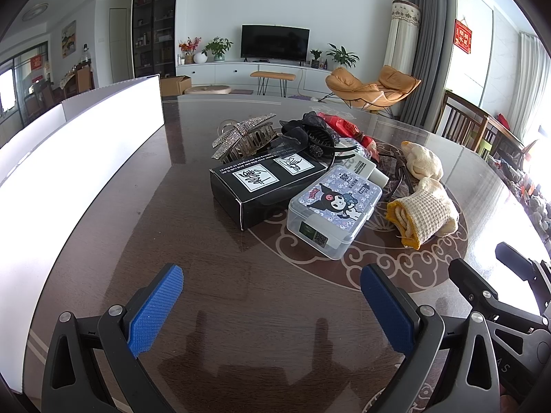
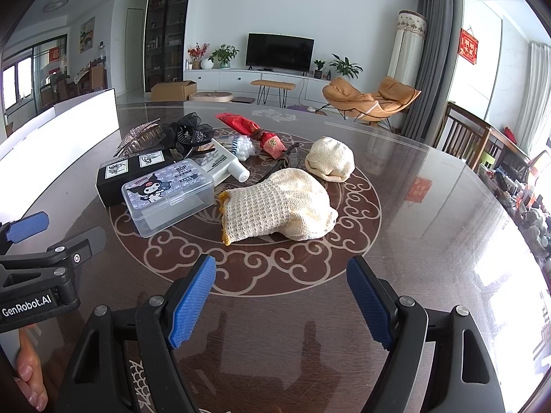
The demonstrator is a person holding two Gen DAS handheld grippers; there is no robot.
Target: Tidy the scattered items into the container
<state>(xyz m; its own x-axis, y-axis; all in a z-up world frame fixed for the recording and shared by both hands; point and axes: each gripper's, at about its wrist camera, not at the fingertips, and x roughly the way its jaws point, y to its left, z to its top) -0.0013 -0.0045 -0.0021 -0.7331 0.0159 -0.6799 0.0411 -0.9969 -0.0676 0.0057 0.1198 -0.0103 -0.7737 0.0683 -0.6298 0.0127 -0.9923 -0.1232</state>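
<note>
Scattered items sit heaped mid-tabletop [image 2: 396, 179]: a black rectangular cardboard box [image 1: 261, 186] touching a clear plastic case with a cartoon lid [image 1: 335, 211], a cream waffle-knit cloth with a yellow edge [image 2: 279, 204] just right of it, and a rhinestone star hair claw [image 1: 241, 134] behind. The white open container [image 1: 86, 144] stands well to the left. Left tongs [image 1: 272, 309] hover with fingers apart, holding nothing; right tongs [image 2: 280, 303] likewise gape over bare tabletop.

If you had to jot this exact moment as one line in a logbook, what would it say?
left gripper: open, holding nothing | right gripper: open, holding nothing | items: cartoon plastic box, knit mitt on table | white container: at left
</note>
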